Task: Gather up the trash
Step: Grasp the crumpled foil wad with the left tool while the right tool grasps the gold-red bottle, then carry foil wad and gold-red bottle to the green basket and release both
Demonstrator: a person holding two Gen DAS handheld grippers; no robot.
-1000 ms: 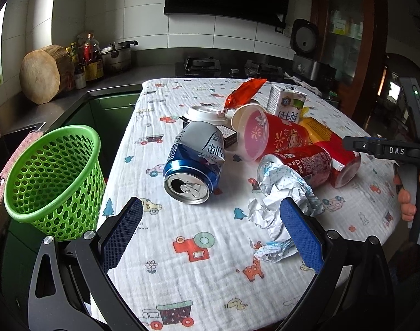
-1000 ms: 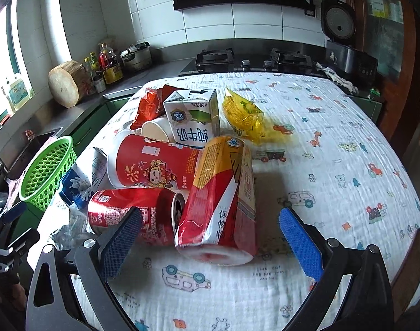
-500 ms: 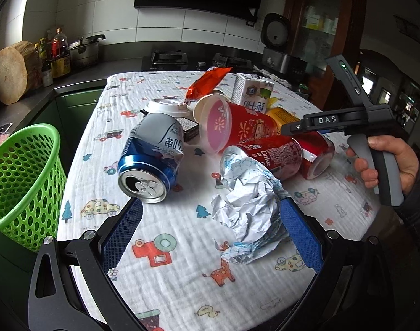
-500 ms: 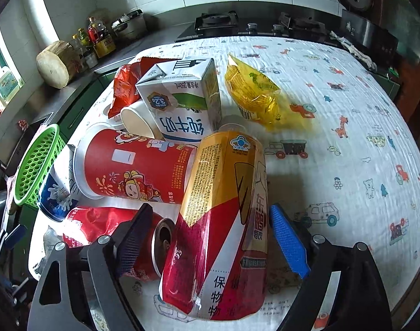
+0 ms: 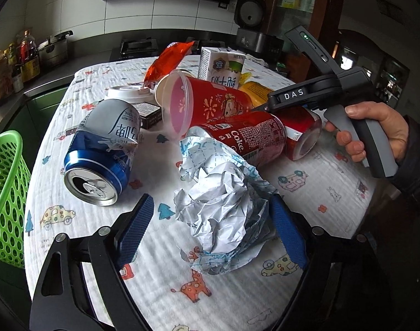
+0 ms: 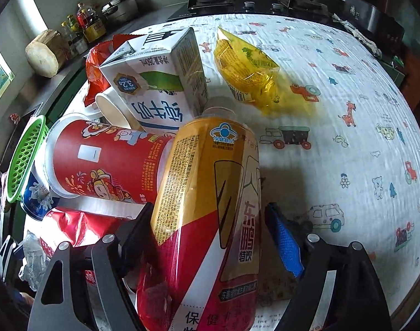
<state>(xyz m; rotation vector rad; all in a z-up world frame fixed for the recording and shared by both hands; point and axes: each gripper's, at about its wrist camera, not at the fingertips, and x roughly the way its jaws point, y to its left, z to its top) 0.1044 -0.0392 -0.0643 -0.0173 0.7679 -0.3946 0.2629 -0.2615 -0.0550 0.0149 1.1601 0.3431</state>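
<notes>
Two sets of tongs are working over the tabletop [image 5: 334, 193] with its cartoon-print cloth. The left tongs [image 5: 212, 229] are standing spread, straddling a crumpled wad of white paper [image 5: 223, 207] with blue grid print; the right pad is touching it, the left pad is standing apart. The right tongs [image 6: 210, 237] are spread around a gold-and-red drink bottle [image 6: 207, 207] lying on its side; whether the pads are pressing it cannot be told. Just beyond the paper, a dented blue can [image 5: 102, 151] and a red Coke can [image 5: 245, 138] are lying on their sides. Behind them, a red cup [image 6: 105, 162] is lying tipped, a milk carton [image 6: 157, 82] is leaning, and a yellow wrapper [image 6: 248, 71] is lying flat. A green basket [image 5: 5, 193] is standing off the tabletop's left edge.
</notes>
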